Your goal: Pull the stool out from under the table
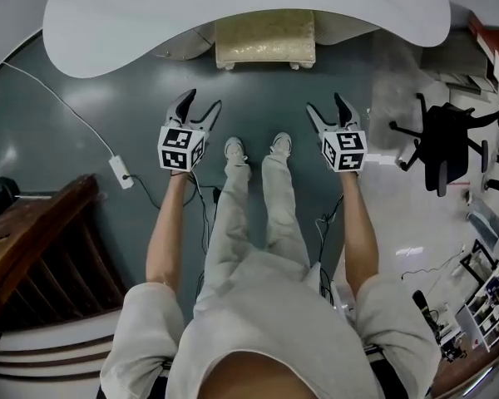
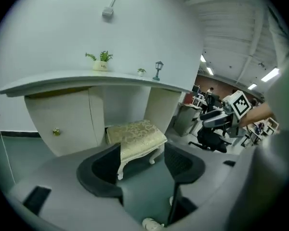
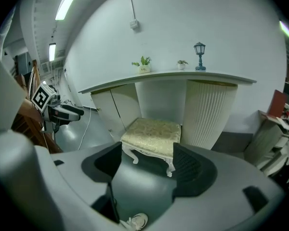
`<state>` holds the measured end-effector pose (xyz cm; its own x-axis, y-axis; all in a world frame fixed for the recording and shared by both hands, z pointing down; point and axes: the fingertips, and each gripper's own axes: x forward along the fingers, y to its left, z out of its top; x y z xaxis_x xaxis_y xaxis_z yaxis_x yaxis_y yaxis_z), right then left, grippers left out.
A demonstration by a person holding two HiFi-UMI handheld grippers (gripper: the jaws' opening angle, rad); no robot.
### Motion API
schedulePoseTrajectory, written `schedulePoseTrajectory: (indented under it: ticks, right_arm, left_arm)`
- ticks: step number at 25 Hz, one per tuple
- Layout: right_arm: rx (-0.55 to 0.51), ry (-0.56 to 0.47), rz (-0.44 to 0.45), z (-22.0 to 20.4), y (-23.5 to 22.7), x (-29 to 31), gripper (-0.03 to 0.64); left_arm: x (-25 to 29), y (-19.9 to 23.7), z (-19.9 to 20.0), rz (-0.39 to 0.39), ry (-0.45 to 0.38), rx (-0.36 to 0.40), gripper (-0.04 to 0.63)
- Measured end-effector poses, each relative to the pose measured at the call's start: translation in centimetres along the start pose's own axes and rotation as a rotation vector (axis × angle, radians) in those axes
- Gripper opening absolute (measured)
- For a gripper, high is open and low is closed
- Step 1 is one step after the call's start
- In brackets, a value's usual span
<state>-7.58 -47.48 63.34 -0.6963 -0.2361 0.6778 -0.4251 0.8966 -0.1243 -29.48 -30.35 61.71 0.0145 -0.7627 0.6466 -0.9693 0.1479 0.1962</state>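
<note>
Approach: with left hand-held gripper (image 1: 202, 98) and right hand-held gripper (image 1: 324, 102) spread, empty, reach twelve o'clock, clamp stool (image 1: 264, 40) sides evenly, draw straight back.

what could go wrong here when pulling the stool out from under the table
1. The stool sits partly under the table. Lifting it while pulling could bump the top and topple the small lamp and plant.
2. Stepping back, the feet could catch the floor cable or the wooden chair.
3. The left gripper and right gripper are open and empty, and uneven grips might twist the stool.
</note>
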Motion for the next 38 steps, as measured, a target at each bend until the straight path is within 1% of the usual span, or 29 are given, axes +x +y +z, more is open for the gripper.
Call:
schedulePoseTrajectory:
  ticks: [9, 18, 21, 32, 38]
  right_arm:
    - [-0.006, 0.035, 0.012, -6.0, -5.3, 7.1, 0.321]
    - [-0.014, 0.059, -0.002, -12.1, -9.0, 16.1, 0.326]
    - [-0.021, 0.061, -0.002, -13.8, -9.9, 18.8, 0.330]
    - [-0.036, 0.092, -0.026, -19.5, -13.5, 28.9, 0.350]
    - [-0.063, 0.085, -0.029, -20.1, -14.4, 32.3, 0.368]
  left_arm:
    - [8.2, 2.7, -6.3, 0.078, 0.030, -0.056, 0.267]
    - [17.5, 6.2, -13.5, 0.089, 0.075, -0.046, 0.272]
    - [20.1, 7.3, -15.5, 0.088, 0.078, -0.045, 0.272]
    - [28.6, 12.0, -20.5, 0.111, 0.075, -0.031, 0.273]
    - [31.2, 13.2, -21.6, 0.122, 0.067, -0.015, 0.273]
